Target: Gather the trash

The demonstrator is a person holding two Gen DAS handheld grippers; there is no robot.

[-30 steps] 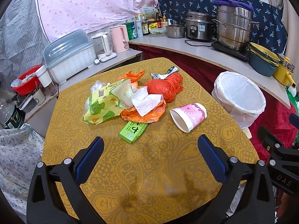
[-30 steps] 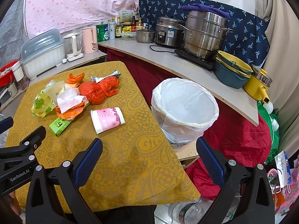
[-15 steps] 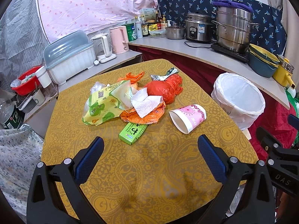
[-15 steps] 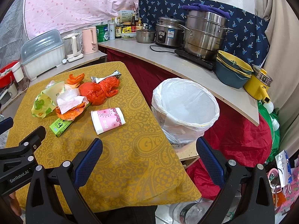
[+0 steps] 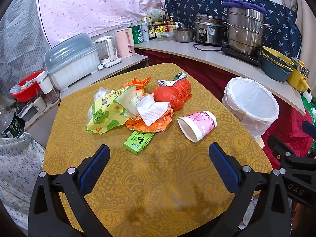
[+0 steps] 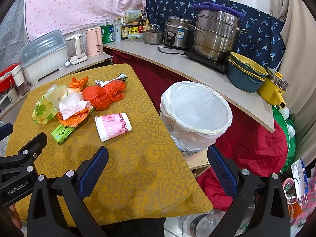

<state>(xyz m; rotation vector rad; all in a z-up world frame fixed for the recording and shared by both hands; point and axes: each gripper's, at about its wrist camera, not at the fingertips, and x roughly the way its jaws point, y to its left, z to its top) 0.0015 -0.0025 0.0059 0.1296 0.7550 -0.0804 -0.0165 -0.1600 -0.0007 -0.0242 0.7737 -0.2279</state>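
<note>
A heap of trash lies on the yellow patterned table [image 5: 158, 187]: a pink paper cup [image 5: 197, 124] on its side, a green box [image 5: 139, 141], a white tissue [image 5: 153, 111], an orange wrapper [image 5: 150, 123], a red plastic bag [image 5: 171, 95] and a yellow-green packet [image 5: 107, 114]. A bin with a white liner [image 5: 250, 104] stands off the table's right edge. My left gripper [image 5: 159, 162] is open and empty, above the near table, short of the heap. My right gripper [image 6: 158, 165] is open and empty near the table's right edge; the cup [image 6: 113, 126] and bin [image 6: 195, 110] lie ahead.
A curved counter [image 6: 177, 63] behind holds steel pots [image 6: 215, 35], a rice cooker, bowls [image 6: 246, 73], bottles and a pink kettle [image 5: 125, 42]. A dish box [image 5: 72, 59] stands at the left. Red cloth [image 6: 252, 146] lies under the counter.
Both grippers have crept slightly forward toward the heap. Nothing on the table has moved.
</note>
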